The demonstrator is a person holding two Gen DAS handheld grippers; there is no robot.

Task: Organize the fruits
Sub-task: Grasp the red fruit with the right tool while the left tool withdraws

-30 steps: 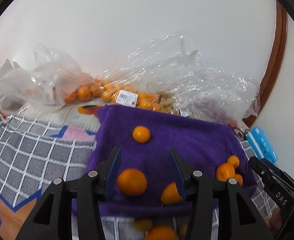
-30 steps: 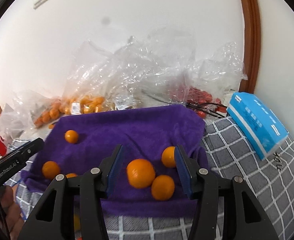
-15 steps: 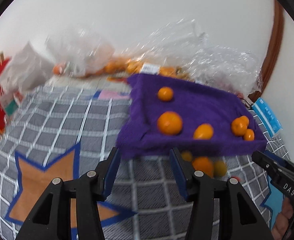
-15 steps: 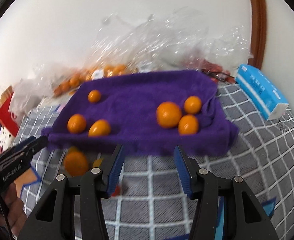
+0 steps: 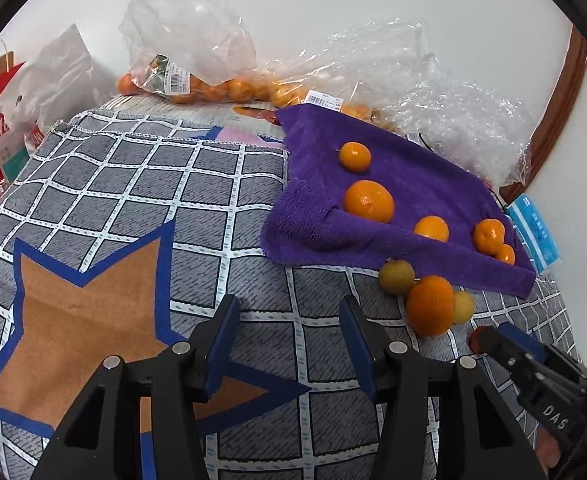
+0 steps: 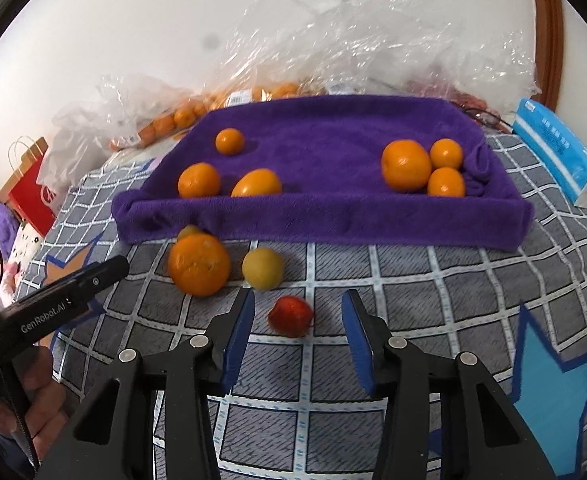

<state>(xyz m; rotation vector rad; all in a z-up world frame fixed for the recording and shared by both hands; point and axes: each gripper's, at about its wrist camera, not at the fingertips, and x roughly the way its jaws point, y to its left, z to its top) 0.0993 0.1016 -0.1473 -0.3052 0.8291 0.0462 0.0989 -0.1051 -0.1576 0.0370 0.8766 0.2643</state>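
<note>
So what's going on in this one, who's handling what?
A person holds a gripper in each hand over a checked blanket. The right gripper has just been closing around a small red fruit, pads not yet touching. The left gripper is open and empty. Six oranges sit on the purple towel; an orange and two yellowish fruits lie off it.
</note>
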